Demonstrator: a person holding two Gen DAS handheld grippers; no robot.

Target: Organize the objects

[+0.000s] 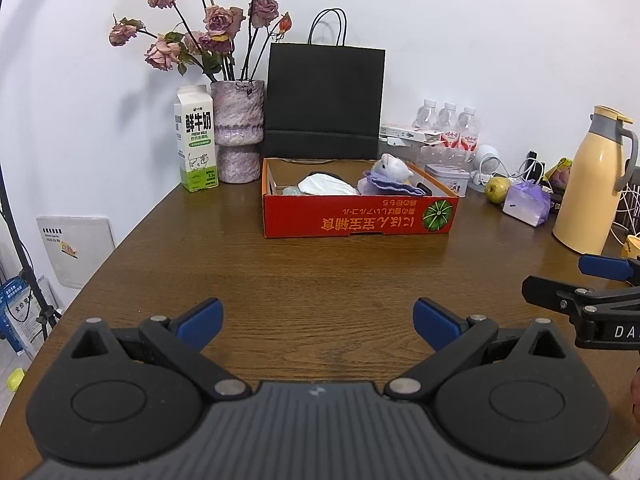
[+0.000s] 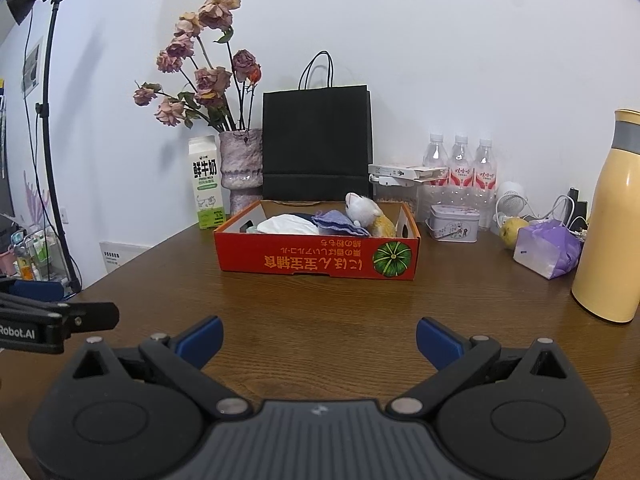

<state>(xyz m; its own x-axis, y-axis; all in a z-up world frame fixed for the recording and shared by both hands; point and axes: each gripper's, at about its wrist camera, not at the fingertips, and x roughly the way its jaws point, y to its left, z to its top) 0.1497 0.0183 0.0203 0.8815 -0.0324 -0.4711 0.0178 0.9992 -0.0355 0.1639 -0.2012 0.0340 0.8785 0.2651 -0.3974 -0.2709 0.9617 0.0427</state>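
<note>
Behind one red box [image 2: 316, 258] stand three bottles [image 2: 460, 164].

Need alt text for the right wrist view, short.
An open right gripper, holding nothing, hovers over a brown wooden table, facing a shallow red cardboard box that holds a white plush toy, a purple cloth and white paper. Behind stand a black paper bag and a milk carton.

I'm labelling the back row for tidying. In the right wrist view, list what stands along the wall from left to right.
milk carton → flower vase → black paper bag → three water bottles → yellow thermos
</note>
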